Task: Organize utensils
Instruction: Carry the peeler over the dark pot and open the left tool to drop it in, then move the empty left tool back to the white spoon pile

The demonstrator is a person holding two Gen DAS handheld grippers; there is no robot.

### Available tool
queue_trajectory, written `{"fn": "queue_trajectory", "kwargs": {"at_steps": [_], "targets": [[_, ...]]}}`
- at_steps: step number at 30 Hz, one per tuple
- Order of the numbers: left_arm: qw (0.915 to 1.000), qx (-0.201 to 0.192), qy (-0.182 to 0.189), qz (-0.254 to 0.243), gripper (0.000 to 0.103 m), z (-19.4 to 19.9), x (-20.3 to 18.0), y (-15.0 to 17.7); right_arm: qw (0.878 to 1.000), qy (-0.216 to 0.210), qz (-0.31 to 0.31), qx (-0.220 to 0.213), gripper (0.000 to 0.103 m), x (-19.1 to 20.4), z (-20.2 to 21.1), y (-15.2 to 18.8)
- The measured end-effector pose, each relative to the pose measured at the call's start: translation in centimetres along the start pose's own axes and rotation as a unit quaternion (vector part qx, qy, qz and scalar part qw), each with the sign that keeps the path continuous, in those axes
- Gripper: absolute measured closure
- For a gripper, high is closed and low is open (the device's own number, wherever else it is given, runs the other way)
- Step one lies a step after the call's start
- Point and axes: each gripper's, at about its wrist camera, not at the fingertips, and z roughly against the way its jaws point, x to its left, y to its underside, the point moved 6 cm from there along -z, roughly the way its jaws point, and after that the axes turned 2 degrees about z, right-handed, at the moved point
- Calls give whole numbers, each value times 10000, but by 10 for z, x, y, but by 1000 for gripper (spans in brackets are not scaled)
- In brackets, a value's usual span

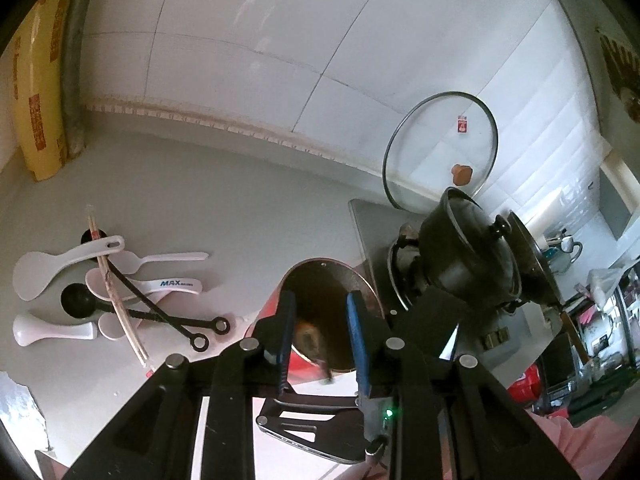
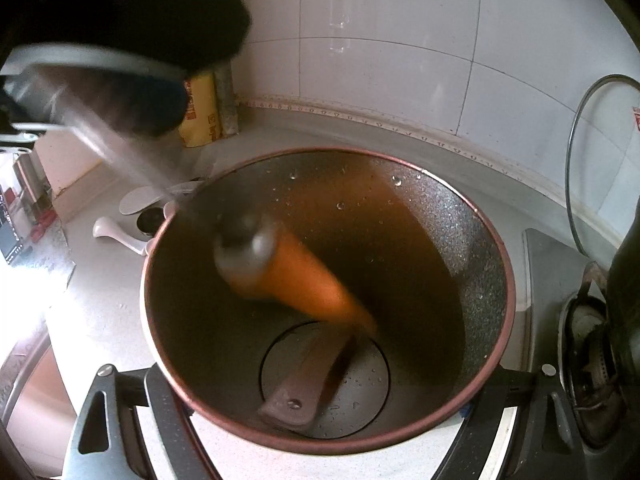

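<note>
- Left gripper (image 1: 320,304): its blue pads stand either side of the spatula (image 2: 296,276), near the slotted metal head (image 1: 308,428). I cannot tell whether they press on it.
- Right gripper (image 2: 328,400): closed on the wall of the red pot (image 2: 508,280), one finger on each side, holding it tipped towards the left gripper.
- Location of the spatula: its orange handle is inside the pot and its head is up at the left gripper. A brown-handled utensil (image 2: 304,392) already lies on the pot floor.
- Long axis: a slant running from the head, high outside the rim, down to the handle end, which points at the pot floor.
- Risk 1: the spatula is blurred. If the pads are loose, I judge it could drop, strike the brown-handled utensil and jolt the pot.
- Risk 2: the metal shaft passes close to the rim. Leverage there could twist the pot in the right gripper's hold.
- Risk 3: with the pot tipped, its contents may slide out towards the loose spoons (image 1: 108,292).
</note>
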Motion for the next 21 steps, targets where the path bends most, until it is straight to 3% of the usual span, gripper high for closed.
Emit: {"fn": "queue_trajectory", "kwargs": {"at_steps": [6,13,21], "targets": [[9998,-196,-55,4,71,18,4,-3,10000,11,-6,12,13,0,-1,-1],[9960,-677,-489,316,64,53,37,-11,10000,11,-4,14,13,1,-2,-1],[9772,-1212,-1329,1130,52,101,112,-9,10000,-4,-15,31,13,1,-4,-2]]}}
